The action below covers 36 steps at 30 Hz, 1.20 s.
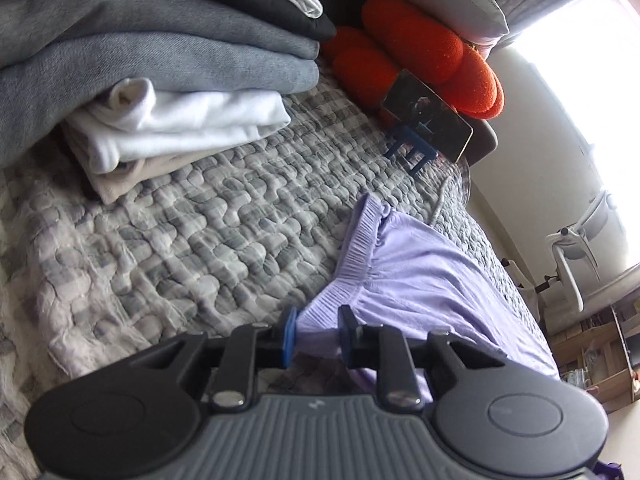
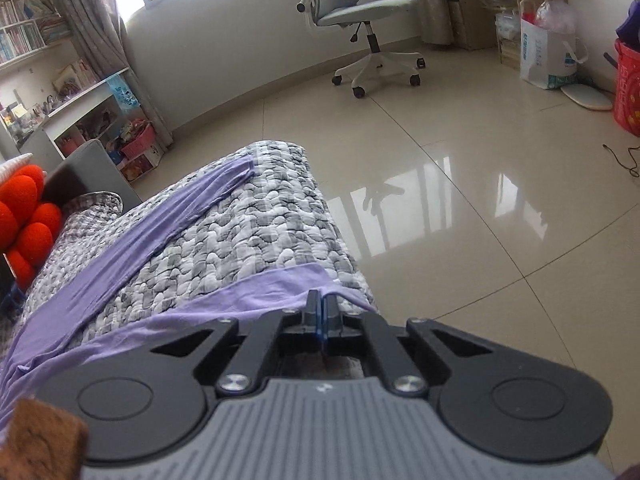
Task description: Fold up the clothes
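Lavender trousers (image 1: 432, 276) lie spread on the grey checked quilt (image 1: 208, 216). Their elastic waistband is in the left wrist view, and my left gripper (image 1: 318, 322) has its blue-padded jaws apart around the waistband's near corner, cloth between them. In the right wrist view the two legs (image 2: 160, 236) run across the quilt (image 2: 256, 216) toward the bed's edge. My right gripper (image 2: 322, 304) is shut on the hem of the nearer leg (image 2: 256, 292) at that edge.
A stack of folded clothes (image 1: 160, 60), grey, black and white, sits on the quilt at the left. An orange plush cushion (image 1: 424, 52) and a phone (image 1: 428, 114) on a blue stand are beyond. A tiled floor (image 2: 460, 200) and an office chair (image 2: 360, 24) lie past the bed.
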### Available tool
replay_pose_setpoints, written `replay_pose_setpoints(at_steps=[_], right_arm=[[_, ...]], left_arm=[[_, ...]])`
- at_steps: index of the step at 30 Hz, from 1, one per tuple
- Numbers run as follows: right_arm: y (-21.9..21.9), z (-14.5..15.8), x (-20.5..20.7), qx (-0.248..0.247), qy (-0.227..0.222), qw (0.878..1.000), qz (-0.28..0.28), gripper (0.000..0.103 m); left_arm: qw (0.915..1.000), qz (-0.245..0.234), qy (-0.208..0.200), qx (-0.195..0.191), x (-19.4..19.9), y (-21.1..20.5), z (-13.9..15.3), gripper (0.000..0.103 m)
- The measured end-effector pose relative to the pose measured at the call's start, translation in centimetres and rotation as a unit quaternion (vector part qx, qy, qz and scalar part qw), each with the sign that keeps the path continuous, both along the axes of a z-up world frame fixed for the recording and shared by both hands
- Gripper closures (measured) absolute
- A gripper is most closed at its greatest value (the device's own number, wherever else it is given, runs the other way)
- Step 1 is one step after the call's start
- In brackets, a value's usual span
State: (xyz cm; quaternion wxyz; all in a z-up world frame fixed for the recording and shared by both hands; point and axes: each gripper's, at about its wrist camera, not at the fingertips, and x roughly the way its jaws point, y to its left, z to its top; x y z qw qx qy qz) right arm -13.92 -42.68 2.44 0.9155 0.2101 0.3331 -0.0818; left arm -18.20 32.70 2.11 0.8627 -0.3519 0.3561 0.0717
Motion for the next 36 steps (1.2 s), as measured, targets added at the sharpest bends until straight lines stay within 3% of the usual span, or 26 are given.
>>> replay_pose_setpoints(at_steps=[7, 10, 18, 25, 28, 31, 36], right_arm=[[0.2, 4.0, -3.0, -0.003, -0.061, 0.998, -0.002, 0.103], [0.3, 3.6, -4.1, -0.018, -0.048, 0.999, -0.008, 0.103], [-0.4, -1.4, -4.4, -0.037, 0.009, 0.999, -0.014, 0.102], [-0.2, -1.4, -4.7, -0.068, 0.02, 0.997, -0.013, 0.1], [-0.6, -1.0, -4.6, -0.073, 0.018, 0.997, -0.029, 0.092], [-0.6, -0.7, -4.3, -0.075, 0.015, 0.996, -0.039, 0.092], [2.4, -0.5, -2.5, -0.094, 0.012, 0.995, 0.006, 0.092]], left_arm=[[0.9998, -0.007, -0.002, 0.016, -0.6, -0.3, 0.4, 0.081], [0.9994, -0.009, 0.011, 0.031, -0.6, -0.4, -0.2, 0.081], [0.9958, -0.033, 0.036, 0.078, 0.1, -1.1, -1.1, 0.08], [0.9971, -0.005, 0.034, 0.067, -0.5, 1.0, -0.4, 0.072], [0.9973, -0.009, 0.021, 0.069, 0.7, 1.2, 0.5, 0.068], [0.9966, -0.03, 0.006, 0.077, 3.2, 0.3, 1.3, 0.056], [0.9938, -0.069, -0.006, 0.088, 9.1, -1.8, 1.2, 0.053]])
